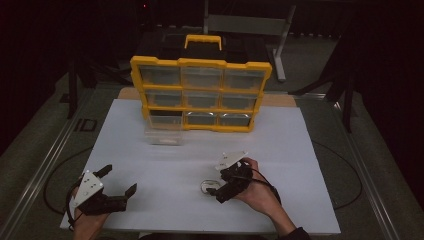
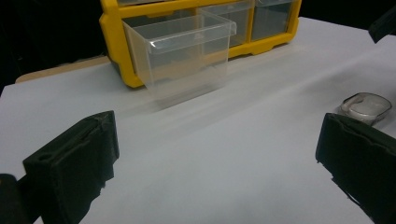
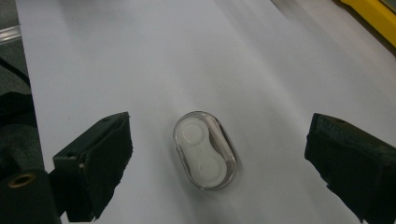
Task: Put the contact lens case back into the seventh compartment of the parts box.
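Observation:
A small clear oval case (image 3: 205,149) with two round white wells lies flat on the white sheet (image 1: 280,150). My right gripper (image 3: 222,161) is open and hovers just over it, one jaw on either side, not touching. From above, the case (image 1: 206,186) sits right at the right gripper (image 1: 216,184). At the sheet's near left corner my left gripper (image 1: 118,180) stands open with nothing between its jaws. Seen from the left gripper (image 2: 217,161), the case (image 2: 365,106) is off to the right. A clear drawer (image 2: 187,51) is pulled out of the yellow organizer (image 2: 116,42).
The yellow organizer (image 1: 200,92) with a black top and yellow handle stands at the sheet's far edge, with three rows of clear drawers. Its bottom-left drawer (image 1: 163,135) rests on the sheet in front of it. Dark metal frames surround the table.

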